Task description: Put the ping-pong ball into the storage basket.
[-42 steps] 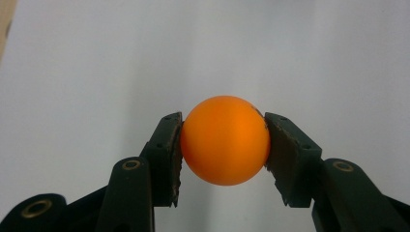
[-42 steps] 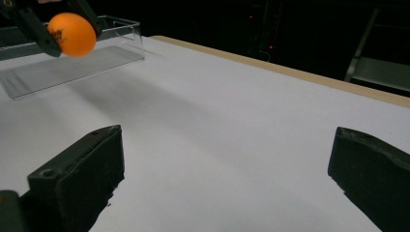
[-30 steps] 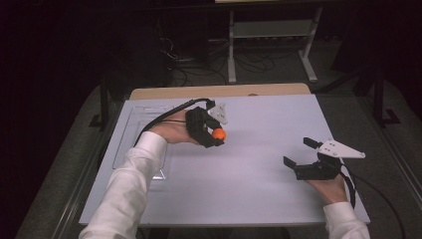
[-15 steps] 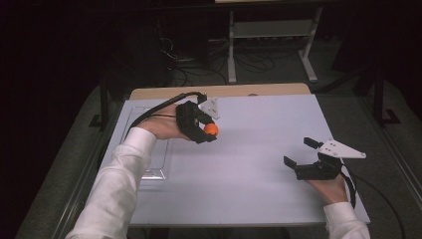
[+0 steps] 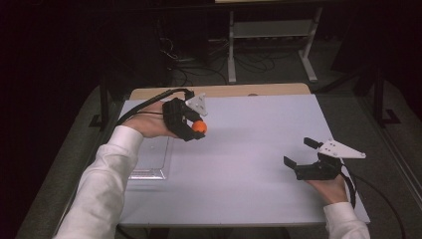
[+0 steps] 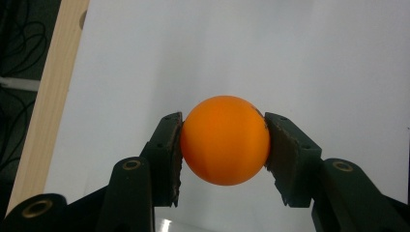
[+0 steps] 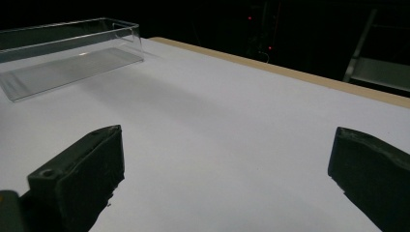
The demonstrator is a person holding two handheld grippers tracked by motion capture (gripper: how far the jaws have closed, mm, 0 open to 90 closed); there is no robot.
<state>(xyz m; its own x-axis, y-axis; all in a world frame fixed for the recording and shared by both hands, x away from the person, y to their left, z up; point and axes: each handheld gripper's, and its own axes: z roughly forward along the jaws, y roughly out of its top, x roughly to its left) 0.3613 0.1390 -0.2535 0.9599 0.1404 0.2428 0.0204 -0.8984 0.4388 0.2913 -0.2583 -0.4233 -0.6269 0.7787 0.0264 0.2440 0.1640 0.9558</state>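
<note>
High view, right gripper (image 5: 300, 155): nearest, resting low by the table's (image 5: 259, 149) near edge, jaws wide apart, nothing between them; likely idle.
Left gripper (image 6: 223, 145): 2 jaws clamped on the orange ball (image 6: 225, 139), pads at its widest part, probably so it cannot roll free.
Clear tray (image 7: 67, 58): ahead-left of right jaws, open-topped, perhaps the ball's receptacle.

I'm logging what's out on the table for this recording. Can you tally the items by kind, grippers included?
Orange ball: 1, clamped in the left gripper
Clear plastic tray: 1
Grippers: 2, left and right gripper, the right one open with nothing in it
Total: 4
</note>
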